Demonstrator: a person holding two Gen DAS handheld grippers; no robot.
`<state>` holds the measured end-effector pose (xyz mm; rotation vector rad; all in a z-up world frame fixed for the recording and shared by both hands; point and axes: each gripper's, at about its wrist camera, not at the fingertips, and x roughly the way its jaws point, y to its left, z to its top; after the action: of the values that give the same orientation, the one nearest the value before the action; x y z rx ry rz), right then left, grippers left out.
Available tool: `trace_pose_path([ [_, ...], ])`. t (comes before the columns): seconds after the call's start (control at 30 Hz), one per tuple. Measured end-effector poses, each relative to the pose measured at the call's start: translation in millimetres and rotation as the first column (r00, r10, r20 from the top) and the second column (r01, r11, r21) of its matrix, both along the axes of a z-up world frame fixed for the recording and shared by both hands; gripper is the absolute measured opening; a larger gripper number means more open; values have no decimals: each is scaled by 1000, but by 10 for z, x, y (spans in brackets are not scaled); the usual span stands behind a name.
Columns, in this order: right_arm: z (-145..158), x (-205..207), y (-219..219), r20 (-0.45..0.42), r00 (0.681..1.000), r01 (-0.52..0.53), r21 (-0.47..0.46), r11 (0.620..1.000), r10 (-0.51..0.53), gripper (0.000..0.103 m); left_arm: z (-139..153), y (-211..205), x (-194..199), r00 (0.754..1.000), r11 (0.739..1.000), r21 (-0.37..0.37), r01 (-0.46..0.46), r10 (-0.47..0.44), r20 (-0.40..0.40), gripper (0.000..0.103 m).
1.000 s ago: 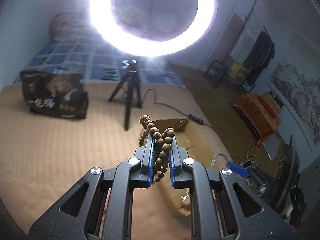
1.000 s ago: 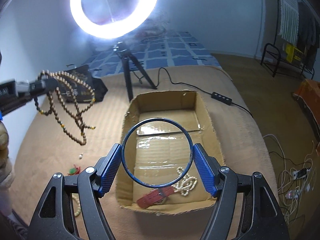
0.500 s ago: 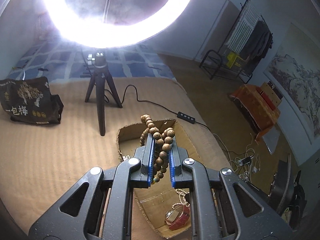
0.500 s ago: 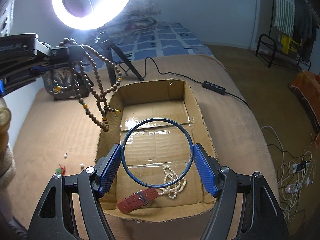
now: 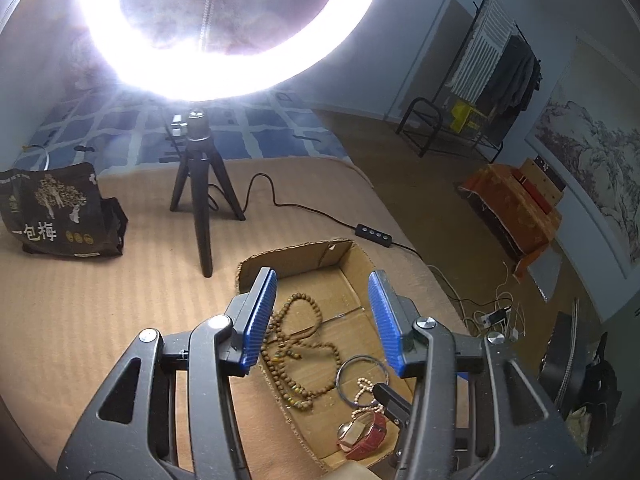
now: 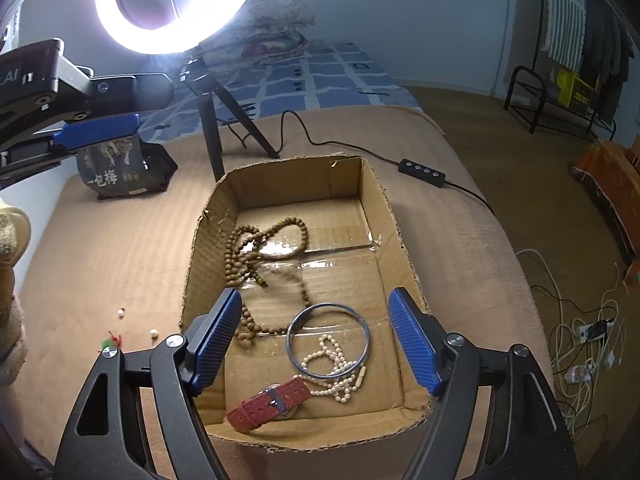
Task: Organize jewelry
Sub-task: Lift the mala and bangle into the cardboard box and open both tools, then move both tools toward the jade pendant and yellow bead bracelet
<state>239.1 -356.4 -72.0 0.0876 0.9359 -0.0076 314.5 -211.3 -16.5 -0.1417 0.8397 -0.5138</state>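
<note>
In the right wrist view an open cardboard box (image 6: pixel 288 176) on the tan bedspread holds a string of wooden beads (image 6: pixel 256 248), a blue bangle (image 6: pixel 328 340), a pearl string (image 6: pixel 340 368) and a red-strapped watch (image 6: pixel 268 400). My right gripper (image 6: pixel 316 294) hangs open over the box's near half, with the bangle lying flat below it on the pearls. My left gripper (image 5: pixel 322 276) is above the box's left side with its jaws opening. Nothing is between them, and the wooden beads (image 5: pixel 296 352) lie loose on the box floor below.
A lit ring light on a black tripod (image 5: pixel 200 200) stands behind the box, its cable and controller (image 5: pixel 374 234) trailing right. A dark printed bag (image 5: pixel 56 216) sits far left. Small loose beads (image 6: pixel 120 314) lie left of the box. Floor cables (image 6: pixel 584 340) lie off the bed's right edge.
The left jaws have opened and the wooden beads have dropped into the box. The bangle has left the right gripper's pads and now lies in the box on the pearls.
</note>
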Motion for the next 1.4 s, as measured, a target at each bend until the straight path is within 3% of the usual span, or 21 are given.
trace_pose_path([
  [0.33,185,-155,107,42,999,-8,-31,999,10,76,167,322,-223,998,998,37,-48,47,33,49],
  [0.6,441,-451,219,106,994,-22,8,1000,21,76,342,830,-601,990,986,126,-109,97,98,49],
  [0.73,533,-649,384,138,989,-43,-5,999,44,76,302,1163,-848,984,973,176,-150,129,127,65],
  [0.9,571,-913,687,200,974,-101,-45,994,108,76,97,1546,-1114,978,952,236,-197,172,119,66],
  [1.1,403,-1192,1138,199,953,-213,-106,971,230,80,-260,1932,-1271,974,946,229,-228,219,62,66],
  [1.4,-194,-1212,1525,25,946,-323,-41,946,324,80,-676,2226,-1234,980,965,181,-192,199,-22,65],
])
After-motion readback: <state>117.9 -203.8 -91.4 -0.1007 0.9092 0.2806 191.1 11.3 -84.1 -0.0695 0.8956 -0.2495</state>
